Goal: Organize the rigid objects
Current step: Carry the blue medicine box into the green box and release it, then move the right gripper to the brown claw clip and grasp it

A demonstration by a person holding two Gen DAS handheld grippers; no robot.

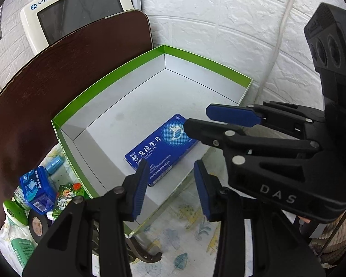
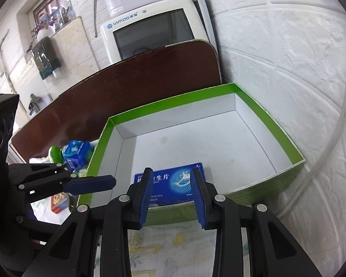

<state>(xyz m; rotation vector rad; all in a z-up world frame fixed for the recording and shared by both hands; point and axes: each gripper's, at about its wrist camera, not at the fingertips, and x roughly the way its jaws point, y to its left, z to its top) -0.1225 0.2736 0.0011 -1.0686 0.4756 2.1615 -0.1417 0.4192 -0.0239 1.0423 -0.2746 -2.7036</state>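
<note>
A blue medicine box (image 1: 161,147) lies flat on the white floor of a green-rimmed cardboard box (image 1: 108,76), near its front wall. It also shows in the right wrist view (image 2: 175,180) inside the same green box (image 2: 276,124). My left gripper (image 1: 170,189) is open and empty, just above the green box's front edge. My right gripper (image 2: 173,198) is open and empty, right above the medicine box; in the left wrist view it (image 1: 196,120) reaches in from the right.
Left of the green box lie small items: a blue gum box (image 1: 37,189), a green packet (image 1: 67,196), a tape roll (image 1: 37,225) and a green-capped bottle (image 1: 13,210). A dark wooden board (image 1: 57,80) and a white appliance (image 1: 76,7) stand behind. A white brick wall (image 1: 219,23) is at right.
</note>
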